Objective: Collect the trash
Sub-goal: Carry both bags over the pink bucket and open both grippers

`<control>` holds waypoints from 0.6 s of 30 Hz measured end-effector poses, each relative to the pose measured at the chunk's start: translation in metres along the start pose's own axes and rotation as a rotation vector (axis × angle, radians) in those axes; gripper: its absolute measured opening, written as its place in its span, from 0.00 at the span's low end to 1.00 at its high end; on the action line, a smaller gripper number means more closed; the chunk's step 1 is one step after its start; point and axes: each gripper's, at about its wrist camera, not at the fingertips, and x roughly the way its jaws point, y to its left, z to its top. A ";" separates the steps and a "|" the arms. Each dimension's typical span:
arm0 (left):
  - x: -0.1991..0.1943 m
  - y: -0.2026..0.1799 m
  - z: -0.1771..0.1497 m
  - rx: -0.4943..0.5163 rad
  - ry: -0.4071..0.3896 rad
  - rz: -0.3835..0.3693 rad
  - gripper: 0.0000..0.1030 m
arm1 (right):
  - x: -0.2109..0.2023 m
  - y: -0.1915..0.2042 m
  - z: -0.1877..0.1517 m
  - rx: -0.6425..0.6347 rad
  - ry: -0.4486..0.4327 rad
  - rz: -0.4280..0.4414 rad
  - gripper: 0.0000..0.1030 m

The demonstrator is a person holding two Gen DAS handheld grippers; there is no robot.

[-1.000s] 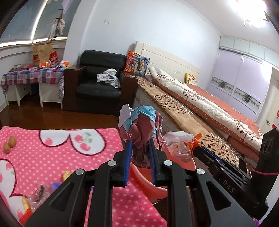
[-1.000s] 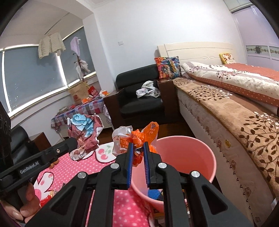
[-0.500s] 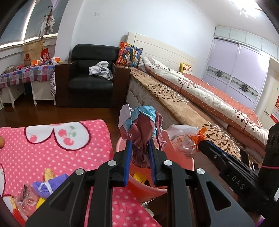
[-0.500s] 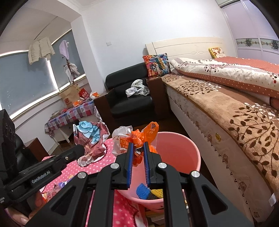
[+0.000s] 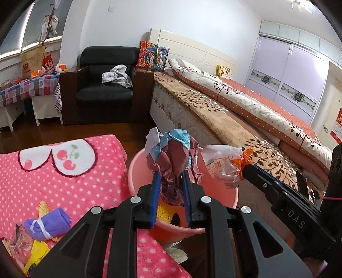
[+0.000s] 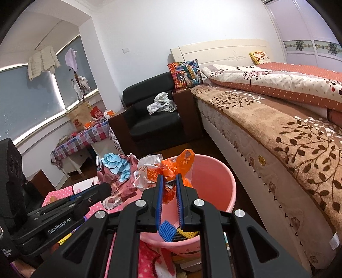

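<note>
Left wrist view: left claw (image 5: 170, 173) clenched on maroon wrapper (image 5: 174, 159), right claw (image 6: 169, 177) on orange bag (image 6: 171, 169).

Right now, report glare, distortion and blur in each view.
Left wrist view: ceiling lamp blows out at top right, fisheye bends the wardrobe, dark corners. Right wrist view: no glare, bed edge bows; pink bucket sharp.

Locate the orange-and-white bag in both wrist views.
Left wrist: bag right of centre, pinched at the tip of the right gripper that enters from the right, over the pink bucket's far rim.
Right wrist: bag at centre, clamped in that gripper's own jaws, above the bucket.
Shared landmark: black armchair.
</note>
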 end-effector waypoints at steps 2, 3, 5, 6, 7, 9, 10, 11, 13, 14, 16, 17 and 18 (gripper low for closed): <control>0.004 -0.001 -0.001 0.001 0.008 -0.002 0.18 | 0.002 -0.003 0.000 0.003 0.005 0.000 0.11; 0.006 -0.002 -0.002 0.001 0.013 -0.002 0.18 | 0.003 -0.003 0.000 0.004 0.006 0.000 0.11; 0.008 -0.002 -0.002 0.001 0.022 -0.007 0.23 | 0.006 -0.005 0.000 0.006 0.010 0.000 0.11; 0.009 -0.001 -0.002 0.001 0.027 -0.010 0.24 | 0.006 -0.005 -0.001 0.008 0.011 -0.001 0.11; 0.010 -0.003 -0.003 0.003 0.030 -0.011 0.24 | 0.007 -0.006 -0.001 0.010 0.013 -0.001 0.11; 0.011 -0.003 -0.003 0.006 0.032 -0.012 0.27 | 0.009 -0.007 -0.001 0.013 0.015 -0.002 0.11; 0.012 -0.003 -0.003 0.007 0.033 -0.015 0.28 | 0.010 -0.007 -0.002 0.014 0.017 -0.002 0.11; 0.013 -0.004 -0.002 0.007 0.035 -0.015 0.29 | 0.011 -0.007 -0.002 0.015 0.018 -0.003 0.11; 0.013 -0.004 -0.003 0.008 0.035 -0.016 0.30 | 0.012 -0.009 -0.003 0.015 0.020 -0.003 0.11; 0.013 -0.004 -0.003 0.007 0.036 -0.017 0.30 | 0.013 -0.009 -0.003 0.015 0.021 -0.004 0.11; 0.013 -0.004 -0.003 0.004 0.038 -0.015 0.30 | 0.014 -0.011 -0.003 0.017 0.023 -0.006 0.11; 0.014 -0.004 -0.004 0.002 0.038 -0.015 0.30 | 0.014 -0.012 -0.003 0.018 0.024 -0.007 0.11; 0.014 -0.003 -0.004 0.001 0.039 -0.015 0.30 | 0.015 -0.012 -0.003 0.020 0.024 -0.008 0.11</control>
